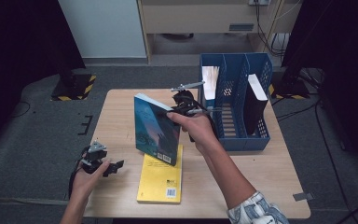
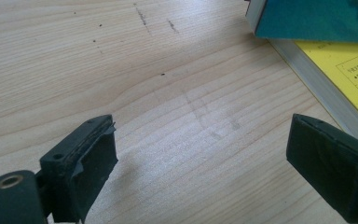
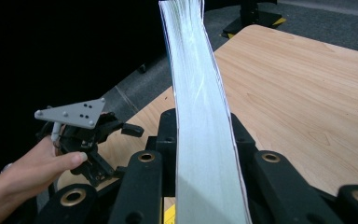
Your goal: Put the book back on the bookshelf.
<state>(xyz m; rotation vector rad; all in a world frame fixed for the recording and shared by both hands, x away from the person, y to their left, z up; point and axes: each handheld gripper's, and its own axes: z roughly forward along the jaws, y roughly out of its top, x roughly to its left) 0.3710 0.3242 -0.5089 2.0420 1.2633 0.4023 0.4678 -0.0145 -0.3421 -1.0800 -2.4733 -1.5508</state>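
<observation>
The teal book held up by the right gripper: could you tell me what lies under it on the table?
A yellow book lies flat on the table below the teal book, its back cover and barcode showing. Its far end is hidden behind the teal book.

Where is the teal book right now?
In the high view the teal book stands mid-table, clamped upright in the right gripper, its lower edge resting on the yellow book, left of the blue file rack.
</observation>
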